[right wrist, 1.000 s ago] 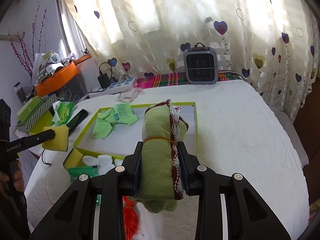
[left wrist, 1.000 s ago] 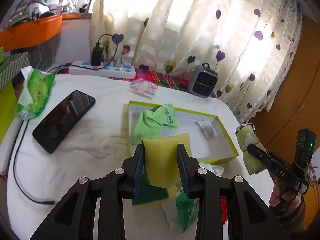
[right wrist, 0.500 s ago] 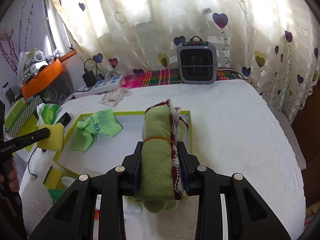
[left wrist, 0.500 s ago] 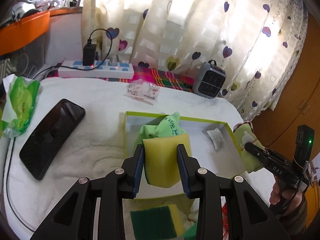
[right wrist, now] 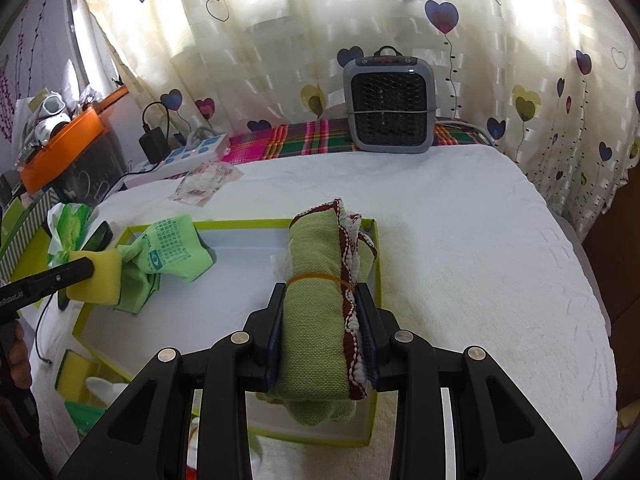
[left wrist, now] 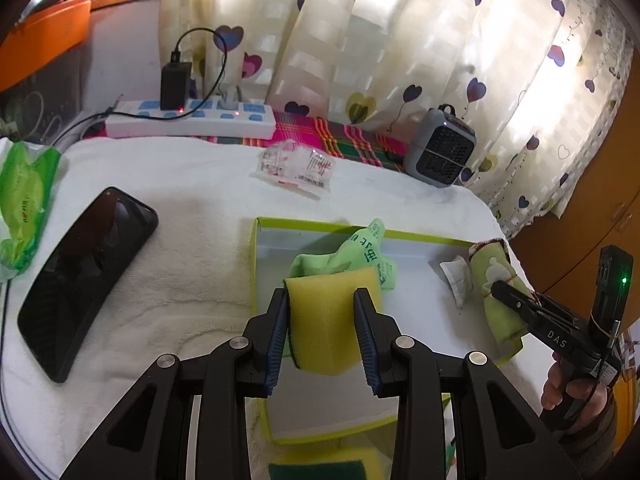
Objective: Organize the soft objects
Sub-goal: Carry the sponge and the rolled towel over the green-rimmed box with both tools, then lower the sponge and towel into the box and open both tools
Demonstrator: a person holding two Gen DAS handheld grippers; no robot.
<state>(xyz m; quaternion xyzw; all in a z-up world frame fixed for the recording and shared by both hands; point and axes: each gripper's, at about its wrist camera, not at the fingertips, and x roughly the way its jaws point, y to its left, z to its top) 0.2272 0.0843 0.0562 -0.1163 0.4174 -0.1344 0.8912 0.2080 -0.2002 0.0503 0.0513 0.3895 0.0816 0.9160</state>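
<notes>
My left gripper (left wrist: 322,314) is clamped on a yellow sponge (left wrist: 326,320) at lower centre, which hides part of the green cloth (left wrist: 360,254) lying in the green-edged tray (left wrist: 256,264); a second sponge (left wrist: 324,466) is cut off at the bottom edge. My right gripper (right wrist: 320,336) squeezes a rolled green towel (right wrist: 316,304) over the tray's right end, covering the small white packet (left wrist: 456,280) that only the left view shows. The left view alone shows the whole black phone (left wrist: 80,276) on the white bedcover (right wrist: 480,260). A grey heater (right wrist: 390,100) stands by heart-print curtains (right wrist: 280,20)
</notes>
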